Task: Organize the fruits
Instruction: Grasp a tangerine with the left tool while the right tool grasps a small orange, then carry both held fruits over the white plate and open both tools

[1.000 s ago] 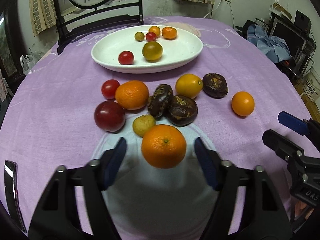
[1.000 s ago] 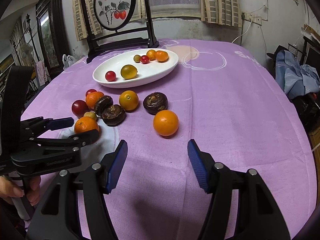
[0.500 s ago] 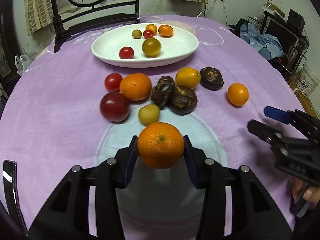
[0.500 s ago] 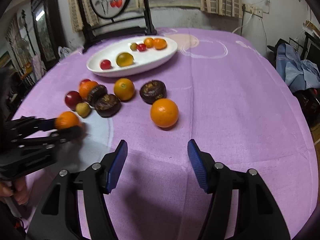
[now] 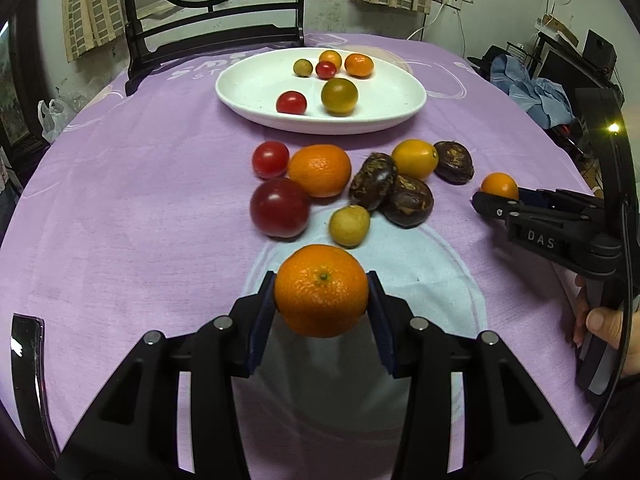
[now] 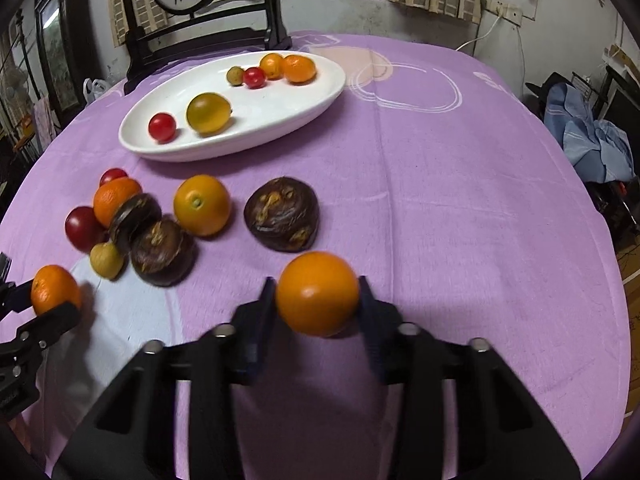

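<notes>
Left claw (image 5: 321, 296) and right claw (image 6: 316, 298) both clamped.

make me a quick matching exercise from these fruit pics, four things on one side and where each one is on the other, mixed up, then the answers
Things
1. mandarin with green stem dot
2. smooth orange
3. greenish-yellow fruit
4. dark red plum

Places
A. in the white oval plate
B. between the fingers of the right gripper
C. on the purple cloth, beside a large orange
D. between the fingers of the left gripper

Pairs: 1-D, 2-B, 3-A, 4-C
</notes>
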`<move>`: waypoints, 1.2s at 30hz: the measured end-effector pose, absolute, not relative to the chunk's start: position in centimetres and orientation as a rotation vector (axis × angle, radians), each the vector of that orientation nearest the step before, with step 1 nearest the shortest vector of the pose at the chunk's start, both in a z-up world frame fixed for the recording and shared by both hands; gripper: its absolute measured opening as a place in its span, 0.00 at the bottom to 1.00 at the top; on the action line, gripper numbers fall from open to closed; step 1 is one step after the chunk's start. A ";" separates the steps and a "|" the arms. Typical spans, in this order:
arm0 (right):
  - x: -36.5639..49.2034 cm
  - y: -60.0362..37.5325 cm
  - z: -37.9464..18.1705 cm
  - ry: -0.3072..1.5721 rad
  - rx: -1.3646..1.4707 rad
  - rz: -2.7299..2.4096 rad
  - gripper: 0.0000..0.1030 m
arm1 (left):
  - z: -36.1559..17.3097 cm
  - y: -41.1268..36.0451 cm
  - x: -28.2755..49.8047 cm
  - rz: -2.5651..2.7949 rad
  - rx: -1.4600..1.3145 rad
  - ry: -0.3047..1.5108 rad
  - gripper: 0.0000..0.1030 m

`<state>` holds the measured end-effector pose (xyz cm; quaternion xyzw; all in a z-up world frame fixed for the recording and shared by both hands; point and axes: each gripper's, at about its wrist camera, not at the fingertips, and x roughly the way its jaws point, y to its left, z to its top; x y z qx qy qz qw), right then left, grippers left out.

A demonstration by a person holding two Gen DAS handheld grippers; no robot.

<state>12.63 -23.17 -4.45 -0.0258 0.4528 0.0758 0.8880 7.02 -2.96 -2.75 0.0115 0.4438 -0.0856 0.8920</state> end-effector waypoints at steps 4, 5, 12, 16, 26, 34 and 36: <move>11.2 -23.3 -3.2 0.918 -0.031 0.190 0.36 | -2.1 -2.5 7.0 -0.174 0.033 0.912 0.44; 10.8 -23.2 -2.8 0.905 -0.027 0.201 0.36 | -1.7 -2.4 7.1 -0.175 0.037 0.906 0.44; 10.3 -21.6 2.8 0.760 -0.036 0.273 0.37 | 2.7 -2.9 9.6 -0.194 0.059 0.846 0.44; 13.1 -20.0 3.6 0.744 -0.055 0.281 0.37 | 4.2 -3.5 14.0 -0.163 0.043 0.837 0.44; 21.2 -16.7 0.5 0.826 -0.116 0.272 0.36 | 2.0 -3.0 23.7 -0.046 0.040 0.892 0.44; 23.2 -15.1 -0.9 0.861 -0.185 0.269 0.45 | 0.6 -2.3 26.1 -0.038 -0.014 0.909 0.60; 22.7 -15.5 -0.6 0.854 -0.168 0.274 0.45 | 1.2 -2.4 25.5 -0.031 0.002 0.876 0.67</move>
